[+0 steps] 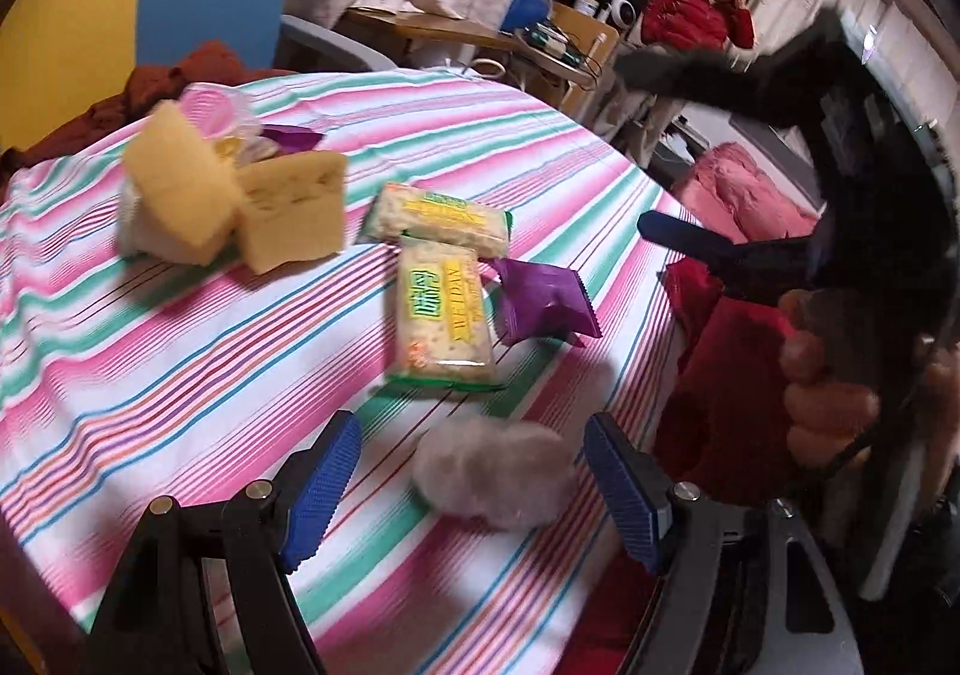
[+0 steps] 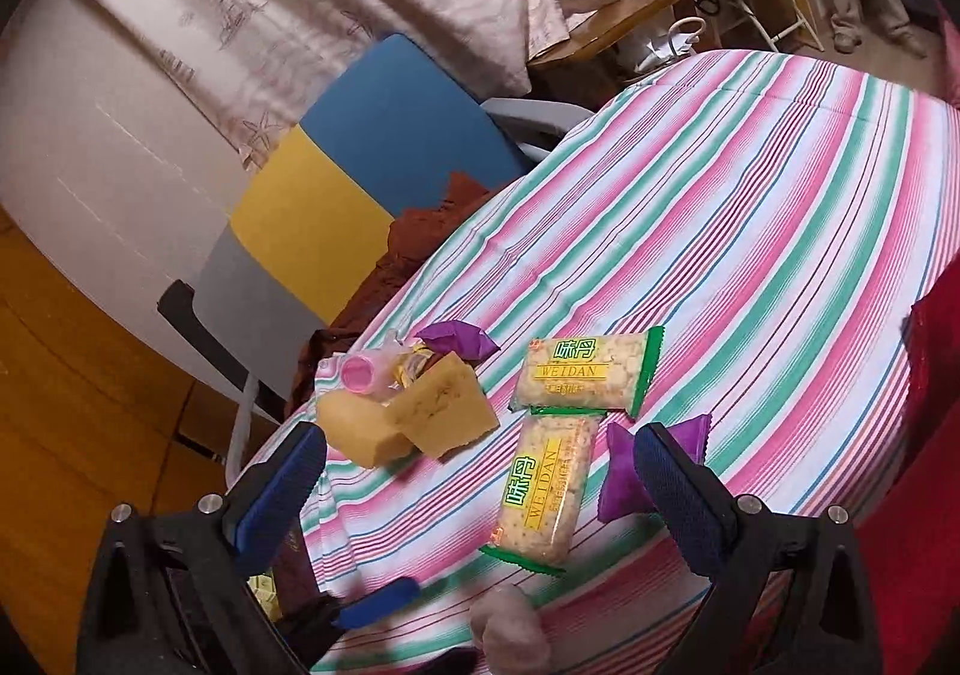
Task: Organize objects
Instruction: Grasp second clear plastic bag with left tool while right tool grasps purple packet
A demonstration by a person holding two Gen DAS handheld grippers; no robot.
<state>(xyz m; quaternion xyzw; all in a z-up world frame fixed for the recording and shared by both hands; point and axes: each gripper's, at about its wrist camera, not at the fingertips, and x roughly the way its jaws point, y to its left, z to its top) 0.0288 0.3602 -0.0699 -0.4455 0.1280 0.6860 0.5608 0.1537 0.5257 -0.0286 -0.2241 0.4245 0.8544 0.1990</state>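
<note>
Clearly we are early on: both our left gripper [image 1: 468, 486] and right gripper [image 2: 480, 489] gape empty above the striped tablecloth [image 1: 180, 375], where cracker packets [image 1: 441, 309], purple sachet [image 1: 546, 303], sponges [image 1: 240, 207] and fluffy puff [image 1: 495, 474] lie scattered, unsorted

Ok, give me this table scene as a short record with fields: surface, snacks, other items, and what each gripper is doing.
surface: striped tablecloth
cracker packs: two WEIDAN packs, far one, near one, ends touching in an L
purple packet, right of the near pack
sponges: two yellow sponges, side by side
pile behind sponges: pink lid, another purple wrapper
fluffy ball, between the left fingers
left gripper: open around the ball
right gripper: open, empty
</note>
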